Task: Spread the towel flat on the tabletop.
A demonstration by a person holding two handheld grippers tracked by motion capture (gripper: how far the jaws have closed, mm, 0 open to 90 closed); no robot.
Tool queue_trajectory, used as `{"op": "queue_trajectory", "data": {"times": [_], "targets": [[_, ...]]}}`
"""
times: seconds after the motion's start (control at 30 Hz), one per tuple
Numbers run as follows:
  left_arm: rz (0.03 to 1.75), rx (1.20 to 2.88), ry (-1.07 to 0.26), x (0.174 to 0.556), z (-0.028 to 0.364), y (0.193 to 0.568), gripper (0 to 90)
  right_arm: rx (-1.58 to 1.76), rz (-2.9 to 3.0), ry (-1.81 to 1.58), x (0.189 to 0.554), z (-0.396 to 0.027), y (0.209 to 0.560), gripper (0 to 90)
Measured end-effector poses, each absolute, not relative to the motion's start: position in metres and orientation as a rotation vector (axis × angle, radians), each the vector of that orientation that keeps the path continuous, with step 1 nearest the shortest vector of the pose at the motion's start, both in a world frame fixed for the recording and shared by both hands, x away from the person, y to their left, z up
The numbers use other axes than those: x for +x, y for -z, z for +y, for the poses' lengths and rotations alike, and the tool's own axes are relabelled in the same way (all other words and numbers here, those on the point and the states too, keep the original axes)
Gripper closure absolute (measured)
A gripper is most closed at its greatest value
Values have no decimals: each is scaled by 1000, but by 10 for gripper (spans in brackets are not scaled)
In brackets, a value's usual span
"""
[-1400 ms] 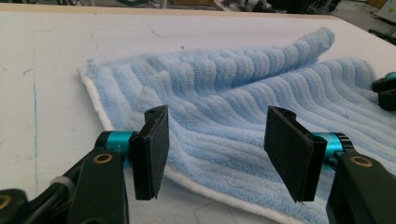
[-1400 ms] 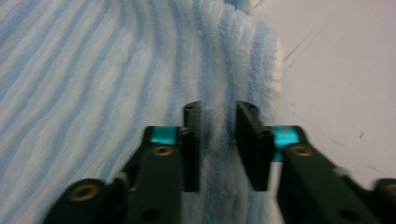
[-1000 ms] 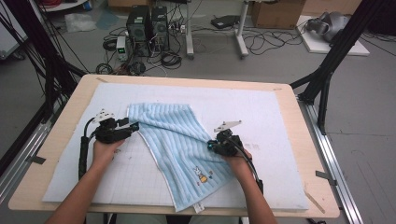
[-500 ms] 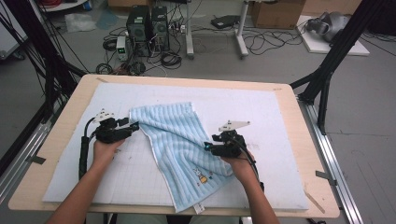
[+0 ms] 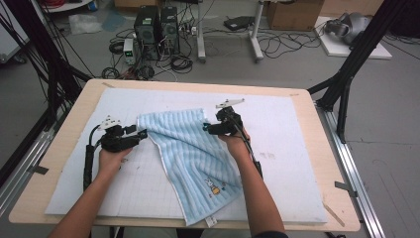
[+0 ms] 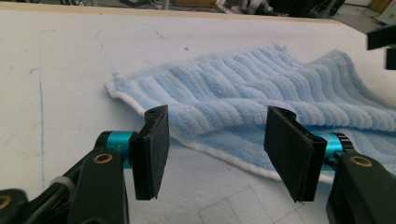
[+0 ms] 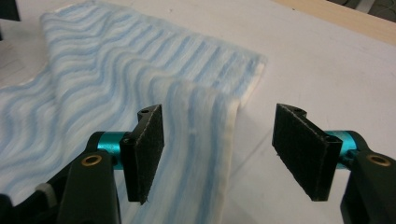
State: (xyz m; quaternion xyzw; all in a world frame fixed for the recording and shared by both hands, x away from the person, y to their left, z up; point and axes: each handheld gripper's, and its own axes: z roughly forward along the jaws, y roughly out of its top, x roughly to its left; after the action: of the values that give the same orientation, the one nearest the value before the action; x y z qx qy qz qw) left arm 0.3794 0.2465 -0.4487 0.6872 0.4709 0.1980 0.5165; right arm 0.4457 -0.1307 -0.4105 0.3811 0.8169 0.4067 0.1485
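Left claw (image 5: 141, 133) seen at towel's left corner, jaws spread wide, nothing gripped; towel edge lies between and just beyond jaws in left gripper view. Blue striped towel (image 5: 193, 158) spread slantwise on white mat (image 5: 287, 148) over desk (image 5: 69, 119), upper part folded over. Right claw (image 5: 206, 128) at fold's right edge, jaws wide apart, empty.

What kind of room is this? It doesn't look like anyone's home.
Probably a lab or workshop set up for recording. A wooden table with a white mat stands inside a black metal frame, computer towers and loose cables sit on the bare floor, and a person handles a blue towel with hand-held grippers.
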Motion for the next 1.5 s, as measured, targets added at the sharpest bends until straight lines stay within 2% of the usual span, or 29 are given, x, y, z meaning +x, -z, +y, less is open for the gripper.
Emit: {"op": "queue_trajectory", "data": {"times": [0.3, 0.47, 0.57, 0.6, 0.67, 0.73, 0.8, 1.13, 1.37, 1.4, 1.5], "targets": [[1129, 1656, -476, 379, 246, 449, 409, 1117, 2402, -1127, 490, -94, 416, 345], [1131, 1648, -470, 379, 247, 449, 409, 1135, 2448, -1048, 507, -78, 430, 400], [1137, 1639, -463, 379, 247, 449, 409, 1137, 2471, -996, 510, -71, 439, 481], [1135, 1639, -463, 379, 247, 449, 409, 1133, 2464, -992, 510, -70, 439, 538], [1130, 1648, -464, 378, 247, 449, 409, 1081, 2470, -975, 509, -68, 438, 725], [1130, 1649, -466, 378, 247, 449, 409, 1044, 2493, -968, 509, -67, 437, 825], [1129, 1650, -465, 378, 247, 449, 409, 995, 2472, -889, 508, -65, 435, 846], [1131, 1648, -469, 378, 247, 449, 409, 1304, 2019, -662, 515, -133, 413, 831], [1131, 1652, -468, 378, 246, 449, 409, 1376, 2088, -873, 508, -158, 415, 551], [1131, 1653, -470, 378, 246, 449, 409, 1378, 2086, -906, 506, -159, 412, 525], [1127, 1656, -472, 378, 246, 449, 409, 1319, 2095, -984, 493, -162, 405, 525]]}}
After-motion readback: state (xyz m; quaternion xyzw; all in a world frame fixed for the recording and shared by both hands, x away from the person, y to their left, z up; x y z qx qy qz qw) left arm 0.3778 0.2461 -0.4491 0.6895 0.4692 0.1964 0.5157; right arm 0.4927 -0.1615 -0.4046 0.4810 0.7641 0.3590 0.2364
